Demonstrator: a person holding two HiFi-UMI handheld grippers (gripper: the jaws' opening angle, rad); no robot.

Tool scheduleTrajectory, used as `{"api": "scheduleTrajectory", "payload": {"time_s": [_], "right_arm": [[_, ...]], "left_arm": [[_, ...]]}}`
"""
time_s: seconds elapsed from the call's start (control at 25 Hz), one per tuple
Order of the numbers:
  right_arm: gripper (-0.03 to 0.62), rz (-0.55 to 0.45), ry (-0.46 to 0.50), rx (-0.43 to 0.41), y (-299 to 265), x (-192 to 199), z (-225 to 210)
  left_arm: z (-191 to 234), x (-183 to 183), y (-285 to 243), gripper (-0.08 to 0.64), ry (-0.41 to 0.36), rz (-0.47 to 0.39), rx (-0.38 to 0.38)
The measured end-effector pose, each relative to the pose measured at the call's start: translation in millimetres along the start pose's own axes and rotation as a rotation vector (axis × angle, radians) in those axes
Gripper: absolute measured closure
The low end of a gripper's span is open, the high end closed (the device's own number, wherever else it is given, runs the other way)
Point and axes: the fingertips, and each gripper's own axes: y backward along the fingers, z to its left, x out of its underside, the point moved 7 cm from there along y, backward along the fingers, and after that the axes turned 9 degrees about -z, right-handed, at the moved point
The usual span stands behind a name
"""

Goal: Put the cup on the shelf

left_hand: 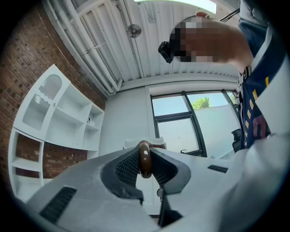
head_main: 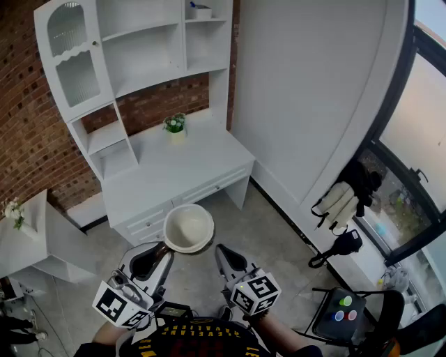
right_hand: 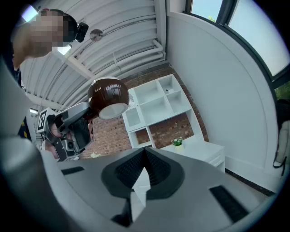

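Left tool (head_main: 163, 249) on handle (left_hand: 145, 158) of one cup (head_main: 188, 228)

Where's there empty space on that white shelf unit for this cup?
The wide middle shelf looks bare, so do the small cubbies beside the desktop. The desktop is free except the potted plant at its back. The top right cubby holds something.
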Motion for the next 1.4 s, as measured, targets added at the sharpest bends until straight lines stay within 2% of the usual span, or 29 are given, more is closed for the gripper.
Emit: {"api": "scheduleTrajectory", "payload": {"time_s": [0.36,0.52,0.8,1.12,1.4], "right_arm": [[0.586,-0.017,0.018,-0.006,6,-7,2],[0.586,-0.06,0.014,-0.009,17,-19,-10],[0.586,-0.097,0.089,-0.003,43,-53,-45],[0.586,-0.122,0.066,0.055,74,-65,-89],[0.586,-0.111,0.036,0.114,59,-63,-135]], "left_arm": [[-6,-4,-4,0.503,-0.005,-0.014,0.008],[-14,-1,-17,0.503,-0.003,-0.021,0.007],[-30,13,-52,0.503,0.018,-0.027,-0.009],[-39,39,-86,0.503,0.021,0.022,-0.027],[-13,66,-124,0.503,0.034,0.046,-0.014]]}}
